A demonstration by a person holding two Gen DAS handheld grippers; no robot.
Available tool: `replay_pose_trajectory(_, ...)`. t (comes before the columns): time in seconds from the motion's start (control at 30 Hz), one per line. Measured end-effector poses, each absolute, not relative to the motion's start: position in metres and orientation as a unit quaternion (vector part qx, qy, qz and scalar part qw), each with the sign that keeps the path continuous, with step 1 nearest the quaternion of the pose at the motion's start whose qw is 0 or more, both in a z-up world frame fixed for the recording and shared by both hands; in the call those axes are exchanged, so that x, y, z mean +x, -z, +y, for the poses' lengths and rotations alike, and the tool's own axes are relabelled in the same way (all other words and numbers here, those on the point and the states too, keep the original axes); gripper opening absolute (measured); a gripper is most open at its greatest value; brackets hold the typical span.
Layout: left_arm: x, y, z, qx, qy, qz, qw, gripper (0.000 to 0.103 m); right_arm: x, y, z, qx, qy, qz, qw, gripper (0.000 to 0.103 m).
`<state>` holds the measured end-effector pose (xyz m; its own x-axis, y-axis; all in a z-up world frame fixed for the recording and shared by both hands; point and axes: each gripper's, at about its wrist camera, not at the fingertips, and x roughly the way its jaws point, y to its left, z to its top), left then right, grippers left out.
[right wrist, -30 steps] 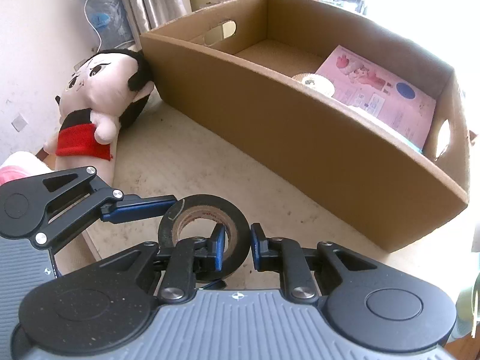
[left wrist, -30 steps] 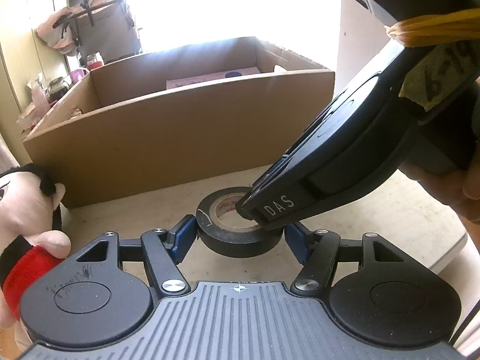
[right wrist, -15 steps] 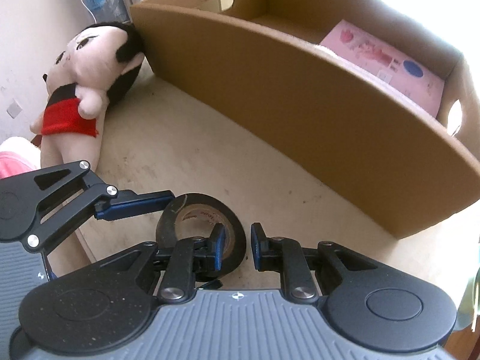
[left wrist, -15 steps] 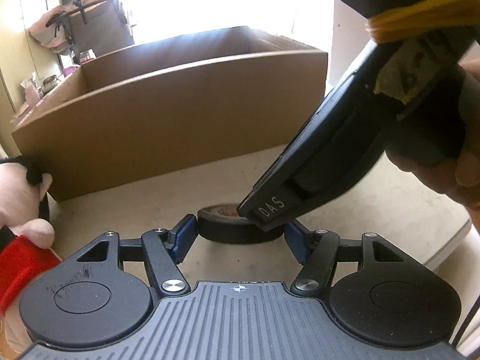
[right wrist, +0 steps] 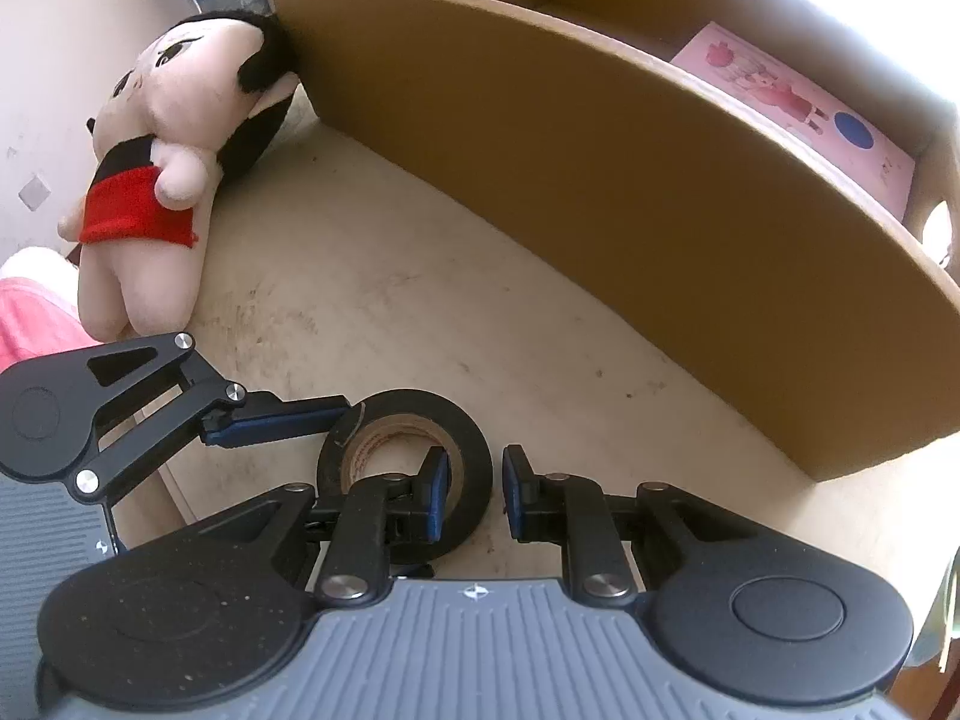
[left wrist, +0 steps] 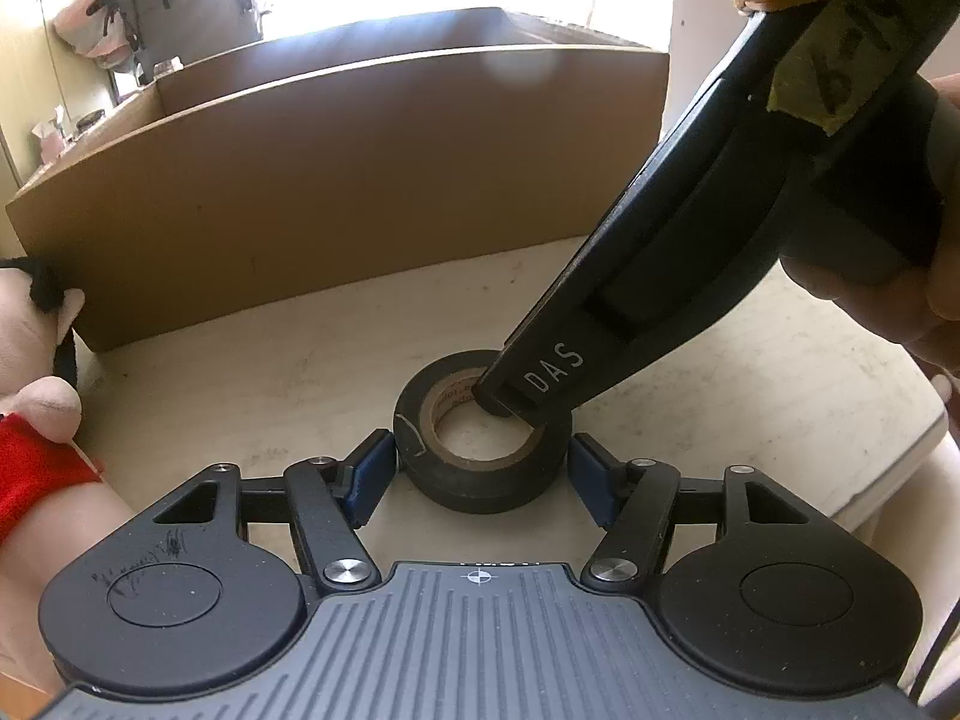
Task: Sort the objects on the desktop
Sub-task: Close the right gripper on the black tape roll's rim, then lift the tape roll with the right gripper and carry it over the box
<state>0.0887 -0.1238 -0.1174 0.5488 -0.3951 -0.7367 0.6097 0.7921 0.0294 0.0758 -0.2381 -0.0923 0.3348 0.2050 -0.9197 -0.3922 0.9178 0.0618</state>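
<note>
A black roll of electrical tape with a brown cardboard core (left wrist: 483,456) lies flat on the pale, scuffed desk (left wrist: 270,372), its hole facing upward and its axis vertical, a short way in front of the long side wall of an open brown cardboard box with cut-out handles (right wrist: 630,192). The left gripper (left wrist: 483,468) is level with the roll, its blue-padded fingers (left wrist: 369,477) spread apart on either side of it; the left pad is at or just beside the outer wall, the right pad just beside it, and no clamping is evident. The right gripper (right wrist: 474,492) comes down from above at a slant, its fingers parted: one finger (right wrist: 435,489) stands inside the core and the other is outside the rim, so the ring's wall sits between them with a gap on the outer side. Inside the box lies a pink printed sheet with a blue dot and cartoon figures (right wrist: 798,102), flat on the floor at the far right end. A plush doll with black hair and red shorts (right wrist: 162,138) lies on the desk with its head against the box's left corner.
</note>
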Motion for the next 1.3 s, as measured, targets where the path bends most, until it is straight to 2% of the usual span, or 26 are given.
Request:
replay_pose_trajectory(0.23, 0.090, 0.117, -0.124, 0.144, 0.291, 0.377, 0.867, 0.066, 0.081, 0.093, -0.237, -0.086, -0.185, 0.556, 0.806, 0.023)
replay_pose_trajectory(0.43, 0.097, 0.116, -0.125, 0.137, 0.292, 0.381, 0.867, 0.067, 0.082, 0.093, -0.237, -0.081, -0.194, 0.562, 0.800, 0.033)
replay_pose_trajectory(0.73, 0.099, 0.118, -0.127, 0.132, 0.295, 0.373, 0.870, 0.065, 0.080, 0.093, -0.238, -0.090, -0.194, 0.555, 0.804, 0.033)
replay_pose_trajectory(0.87, 0.098, 0.120, -0.130, 0.131, 0.293, 0.367, 0.873, 0.065, 0.077, 0.093, -0.236, -0.105, -0.192, 0.545, 0.809, 0.028)
replay_pose_trajectory(0.97, 0.096, 0.119, -0.132, 0.133, 0.289, 0.362, 0.876, 0.064, 0.076, 0.093, -0.238, -0.102, -0.185, 0.542, 0.814, 0.018)
replay_pose_trajectory(1.3, 0.093, 0.103, -0.130, 0.141, 0.279, 0.334, 0.889, 0.064, 0.069, 0.069, -0.236, -0.117, -0.188, 0.502, 0.836, 0.018)
